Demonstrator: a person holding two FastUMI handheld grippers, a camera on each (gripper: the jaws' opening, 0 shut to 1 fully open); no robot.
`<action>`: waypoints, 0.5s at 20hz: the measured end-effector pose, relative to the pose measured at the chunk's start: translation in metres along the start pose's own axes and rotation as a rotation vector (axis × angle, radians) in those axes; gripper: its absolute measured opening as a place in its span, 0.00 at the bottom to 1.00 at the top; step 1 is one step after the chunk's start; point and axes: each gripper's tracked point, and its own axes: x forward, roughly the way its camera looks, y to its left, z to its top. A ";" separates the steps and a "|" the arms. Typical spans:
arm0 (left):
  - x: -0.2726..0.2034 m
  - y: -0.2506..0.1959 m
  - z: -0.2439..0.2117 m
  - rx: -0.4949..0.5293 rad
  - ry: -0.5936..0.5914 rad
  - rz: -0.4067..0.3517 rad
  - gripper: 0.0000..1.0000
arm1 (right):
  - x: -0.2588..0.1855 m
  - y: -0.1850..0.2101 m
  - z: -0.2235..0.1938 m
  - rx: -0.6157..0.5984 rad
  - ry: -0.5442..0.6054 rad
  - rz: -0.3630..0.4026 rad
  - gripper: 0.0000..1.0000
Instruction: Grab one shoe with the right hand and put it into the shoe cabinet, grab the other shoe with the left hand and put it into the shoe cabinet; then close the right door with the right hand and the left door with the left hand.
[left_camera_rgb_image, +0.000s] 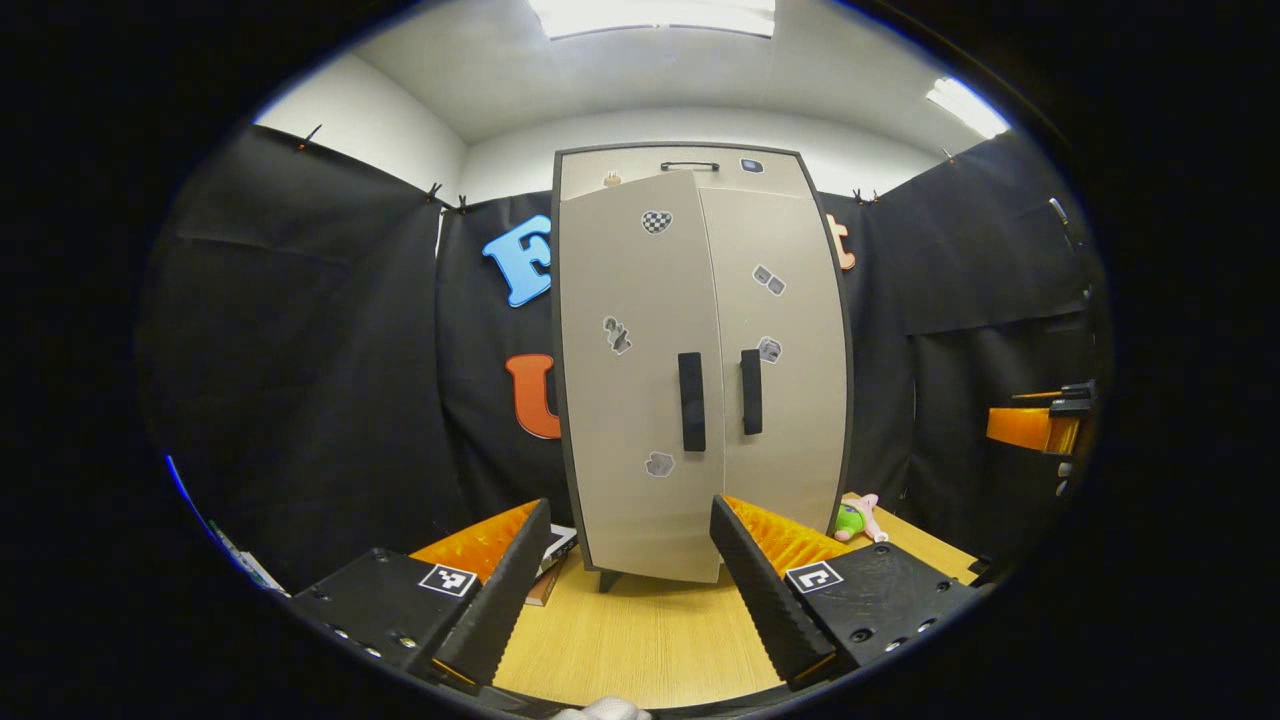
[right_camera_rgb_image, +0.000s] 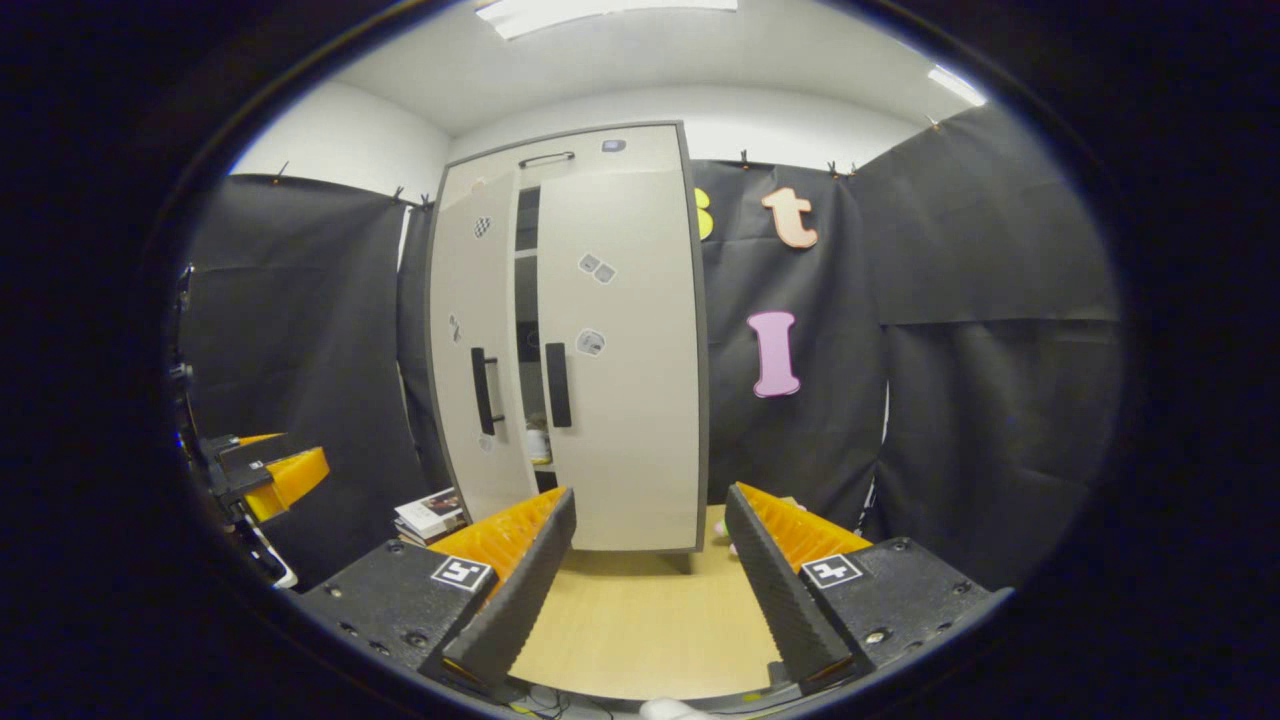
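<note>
Beige two-door shoe cabinet (right_camera_rgb_image: 570, 340) near wooden tabletop's (right_camera_rgb_image: 640, 620) back edge, left door (right_camera_rgb_image: 478, 350) ajar, shoes hidden inside; left gripper (left_camera_rgb_image: 620, 590), right gripper (right_camera_rgb_image: 650, 590) both spread, empty.

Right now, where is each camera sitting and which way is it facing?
Left gripper view: rides the left gripper, facing the cabinet head-on; own open fingers show below, the right gripper at far right.
Right gripper view: rides the right gripper, facing the cabinet from its right; own open fingers below, the left gripper at left.
Shared: cabinet, left door ajar, table.
</note>
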 end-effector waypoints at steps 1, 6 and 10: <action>-0.004 0.000 -0.001 -0.012 0.004 0.004 0.96 | -0.001 0.001 -0.001 -0.001 0.002 0.002 0.94; -0.015 0.011 -0.009 -0.033 0.025 0.029 0.96 | -0.004 0.001 -0.006 0.001 0.007 0.000 0.98; -0.018 0.015 -0.011 -0.050 0.036 0.047 0.96 | -0.005 0.002 -0.007 0.002 0.016 0.004 0.94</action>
